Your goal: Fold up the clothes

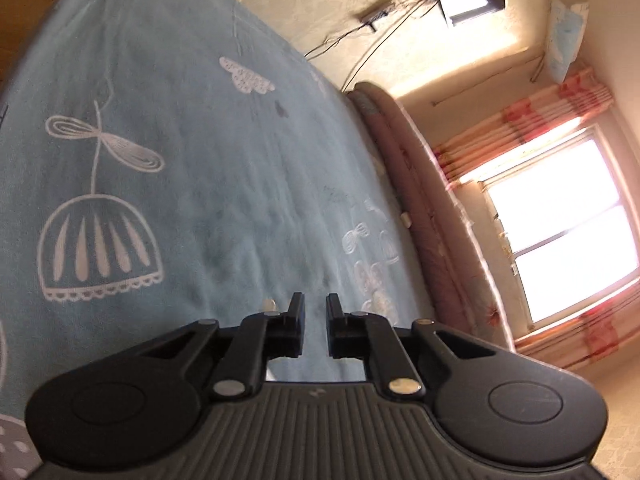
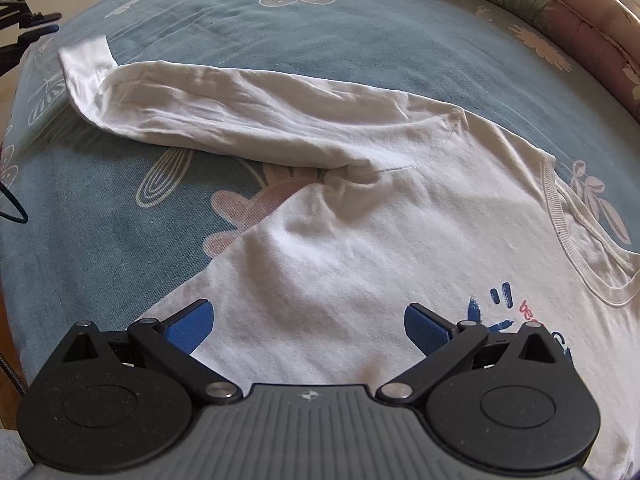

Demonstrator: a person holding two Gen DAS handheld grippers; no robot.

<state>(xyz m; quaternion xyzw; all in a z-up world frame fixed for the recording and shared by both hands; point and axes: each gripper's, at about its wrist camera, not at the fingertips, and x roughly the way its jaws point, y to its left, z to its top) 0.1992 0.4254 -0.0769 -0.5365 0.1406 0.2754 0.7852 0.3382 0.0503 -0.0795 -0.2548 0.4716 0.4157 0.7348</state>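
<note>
Right claw (image 2: 308, 328) is hanging released, its two blue pads (image 2: 188, 326) standing wide apart just above the chest of a white long-sleeved shirt (image 2: 340, 248), with nothing pinched between them. The shirt is lying spread on a bed covered by a blue-green sheet (image 2: 360, 40) printed with white and pink flowers; its ribbed neckline (image 2: 560, 208) is lying to the right of the claw, and a blue and red print (image 2: 496, 312) is showing beside the right pad. One long sleeve (image 2: 240, 108) is stretching away to the upper left across the sheet, its cuff (image 2: 86, 64) resting near the bed's edge, and a fold is gathering at the armpit where sleeve and body meet. Left claw (image 1: 315, 312) is standing clenched, its dark fingers (image 1: 296, 320) drawn near each other with a narrow gap and no cloth showing between them, and it is tilting over bare sheet (image 1: 180, 120). Beyond that sheet a padded pinkish bed surround (image 1: 420, 184) is running along the mattress, and farther off a bright window (image 1: 560, 232) with striped pink curtains (image 1: 520, 128) is glaring.
</note>
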